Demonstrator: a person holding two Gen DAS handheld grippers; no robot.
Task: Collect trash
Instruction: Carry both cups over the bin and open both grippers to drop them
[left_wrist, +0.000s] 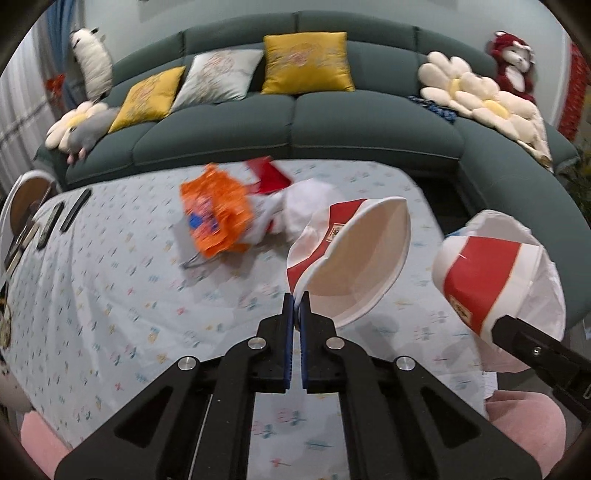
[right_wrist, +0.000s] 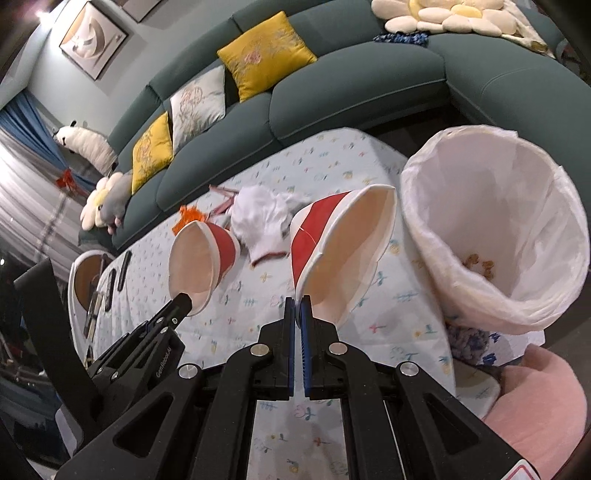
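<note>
Two paper cups, red-banded with white rims and cream insides, hang over the table (left_wrist: 110, 295), each pinched at its rim by one of our grippers. On the far left of the left wrist view, dark flat remotes (left_wrist: 75, 209) lie near the edge of the cloth, a thin cotton-looking sheet printed with small flowers. Further right, an orange crinkled wrapper (left_wrist: 216, 214) is blurred, so we cannot read its print; beside it sits a crumpled white tissue heap (left_wrist: 306, 206), with a red packet (left_wrist: 271, 175) just behind.

Our left gripper (left_wrist: 296, 301) is clamped tight, its blue pads nipping the squashed rim of the left cup (left_wrist: 354, 258). That cup's long axis runs from the pads up toward the far right, mouth facing us. The rim is bent out of round.

In the right wrist view the right gripper (right_wrist: 298, 301) is likewise closed to a sliver on the rim of the right cup (right_wrist: 340, 254), which tilts up to the right, mouth open toward the camera.

Just right of it stands the bin (right_wrist: 495, 236), a round tub lined with a thin white plastic bag, a few tan scraps at its bottom. Its lower wall is partly hidden by the bag's overhang, showing only blue floral print. A pink cushioned seat (right_wrist: 546, 406) is cut off at the near right corner. A green-grey sofa (right_wrist: 351, 85) curves behind.
</note>
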